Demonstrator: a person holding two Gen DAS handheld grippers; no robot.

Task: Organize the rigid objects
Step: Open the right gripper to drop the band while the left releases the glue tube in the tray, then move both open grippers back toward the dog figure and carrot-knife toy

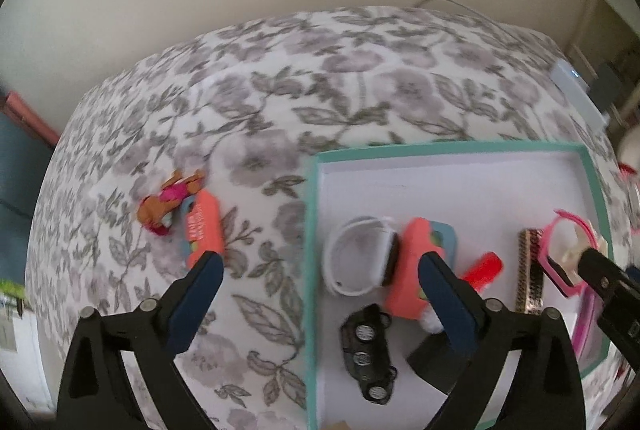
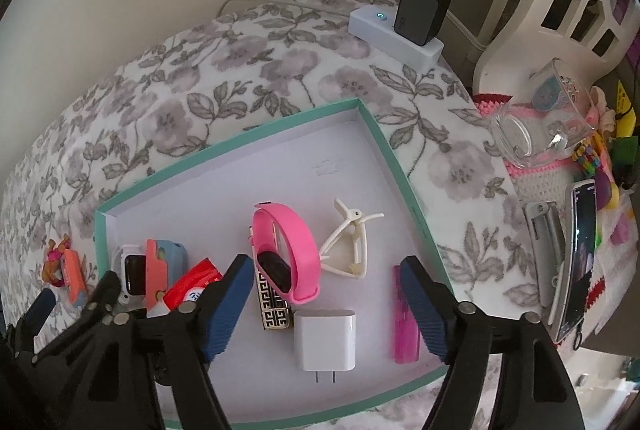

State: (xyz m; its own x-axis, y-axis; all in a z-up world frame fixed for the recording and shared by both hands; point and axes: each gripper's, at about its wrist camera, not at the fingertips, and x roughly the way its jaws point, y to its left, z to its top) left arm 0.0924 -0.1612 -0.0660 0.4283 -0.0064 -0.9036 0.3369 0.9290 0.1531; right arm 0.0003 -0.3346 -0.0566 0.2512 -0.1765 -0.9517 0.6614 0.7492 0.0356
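Both hand-held grippers over the teal tray (image 2: 384,134)
Left hand-held gripper (image 1: 320,262) gapes wide, empty; right hand-held gripper (image 2: 324,270) wide too, straddling the pink band (image 2: 296,242), untouched.

Black toy car (image 1: 370,352) partly blurred; phone (image 2: 576,262) screen too dim to read.

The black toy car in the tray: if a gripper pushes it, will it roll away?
Probably not: the black toy car lies with its wheels facing up, so it would likely slide on the smooth tray floor. It looks rigid and light.
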